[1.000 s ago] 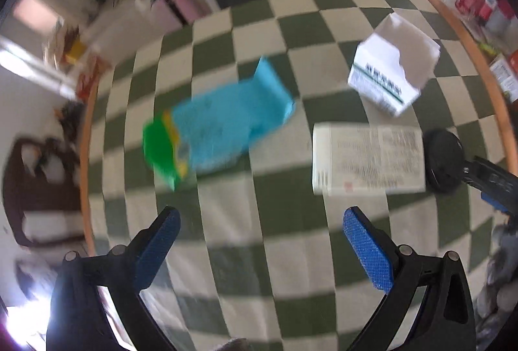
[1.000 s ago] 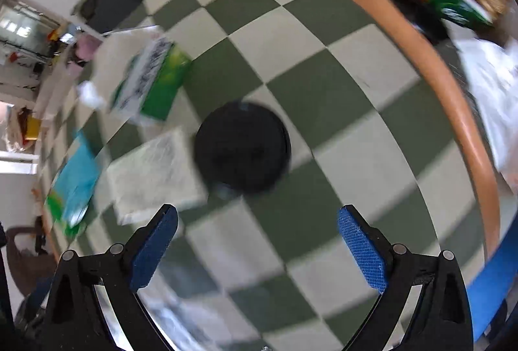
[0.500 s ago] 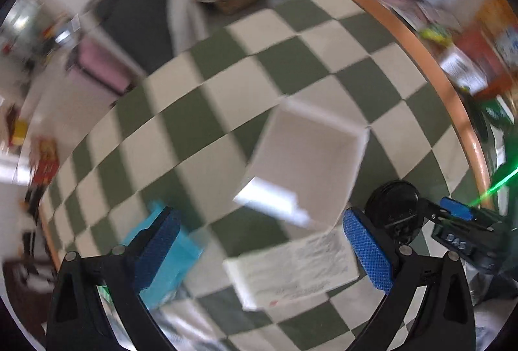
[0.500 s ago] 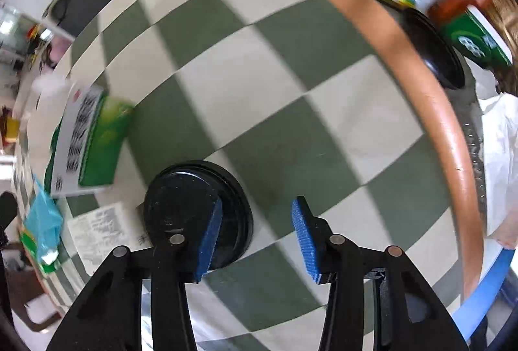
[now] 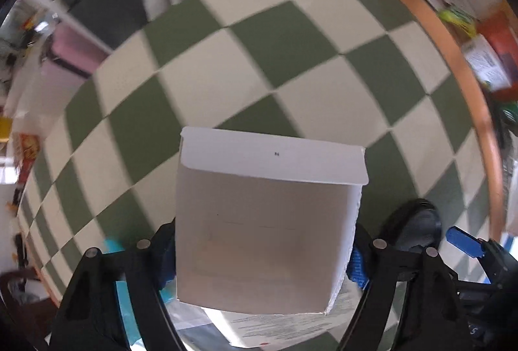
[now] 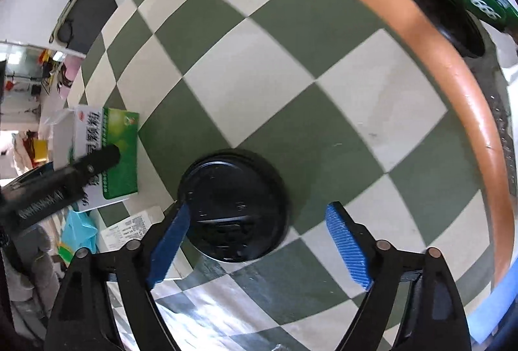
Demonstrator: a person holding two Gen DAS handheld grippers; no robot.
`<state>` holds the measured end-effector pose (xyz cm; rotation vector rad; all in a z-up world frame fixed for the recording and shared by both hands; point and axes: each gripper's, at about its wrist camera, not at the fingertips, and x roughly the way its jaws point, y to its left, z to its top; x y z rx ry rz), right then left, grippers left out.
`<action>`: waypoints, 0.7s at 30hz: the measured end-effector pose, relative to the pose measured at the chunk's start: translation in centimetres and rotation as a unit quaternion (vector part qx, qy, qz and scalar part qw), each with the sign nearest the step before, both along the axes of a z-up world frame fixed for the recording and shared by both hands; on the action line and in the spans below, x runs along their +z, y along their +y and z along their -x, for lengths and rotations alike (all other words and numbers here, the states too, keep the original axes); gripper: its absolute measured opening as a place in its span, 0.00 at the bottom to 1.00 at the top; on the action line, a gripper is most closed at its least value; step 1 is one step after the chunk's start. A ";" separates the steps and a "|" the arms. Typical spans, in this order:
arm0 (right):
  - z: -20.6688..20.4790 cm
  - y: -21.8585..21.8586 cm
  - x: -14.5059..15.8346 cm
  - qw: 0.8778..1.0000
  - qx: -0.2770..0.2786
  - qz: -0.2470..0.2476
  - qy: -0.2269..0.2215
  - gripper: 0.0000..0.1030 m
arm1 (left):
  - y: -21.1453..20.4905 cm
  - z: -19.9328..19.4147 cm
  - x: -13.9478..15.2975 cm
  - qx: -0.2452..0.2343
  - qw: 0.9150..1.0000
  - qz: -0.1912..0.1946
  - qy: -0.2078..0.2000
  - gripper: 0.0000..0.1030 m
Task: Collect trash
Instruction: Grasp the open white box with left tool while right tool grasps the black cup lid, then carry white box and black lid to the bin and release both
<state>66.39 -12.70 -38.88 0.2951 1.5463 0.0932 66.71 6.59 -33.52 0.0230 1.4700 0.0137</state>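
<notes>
Left tool (image 5: 264, 257) has its blue pads pressed against both sides of the white cardboard carton w/ the open flap (image 5: 265, 221); the box fills the centre of the left wrist view, pinched there. In the right wrist view that same carton shows its green printed face (image 6: 110, 153) w/ a black tool finger across it.

Right tool (image 6: 259, 244) is spread wide, pads either side of the round black plastic lid (image 6: 234, 205), which lies flat on the green-and-cream checked worktop (image 6: 323, 130). Left pad looks to be at the lid's rim, right pad apart from it: no pinch yet.

Progress, as I read it: early. One piece is in a grip, one is being lined up, nothing is visibly binned. Left on the worktop: the lid, a printed white paper sheet (image 6: 129, 226) and a crumpled turquoise wrapper (image 6: 79, 228), both just beside the lid's near-left.

Hard to make out: no bin or bag I can ID for sure. A second dark round thing (image 6: 443, 14) sits past the orange worktop edge (image 6: 466, 85), nature unclear. Carton hides most of the paper and wrapper in the left wrist view. Whether the carton is lifted or resting: can't tell. Background clutter is blurred.
</notes>
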 end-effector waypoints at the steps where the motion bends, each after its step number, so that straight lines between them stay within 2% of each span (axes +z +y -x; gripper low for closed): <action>1: -0.2 0.5 0.0 1.000 0.004 0.004 -0.001 0.86 | 0.3 0.3 0.1 0.007 1.000 -0.005 -0.003 0.76; 5: -0.2 3.7 -1.0 0.999 0.033 0.043 -0.002 0.94 | 1.6 1.9 0.5 0.041 0.999 -0.028 -0.015 0.76; 8: 0.1 6.2 -1.5 0.993 0.053 0.108 -0.011 0.94 | 2.1 2.9 1.1 0.056 0.998 -0.034 -0.025 0.75; 10: 0.4 7.6 -1.4 0.989 0.060 0.132 -0.031 0.87 | 2.2 3.5 1.7 0.065 0.997 -0.032 -0.033 0.75; 16: 2.1 8.2 -0.5 0.986 0.069 0.138 -0.060 0.83 | 2.0 6.6 4.3 0.071 0.995 -0.029 -0.066 0.75; 21: 3.8 8.6 2.2 0.986 0.067 0.125 -0.090 0.83 | 1.3 10.0 7.4 0.081 0.991 -0.021 -0.104 0.75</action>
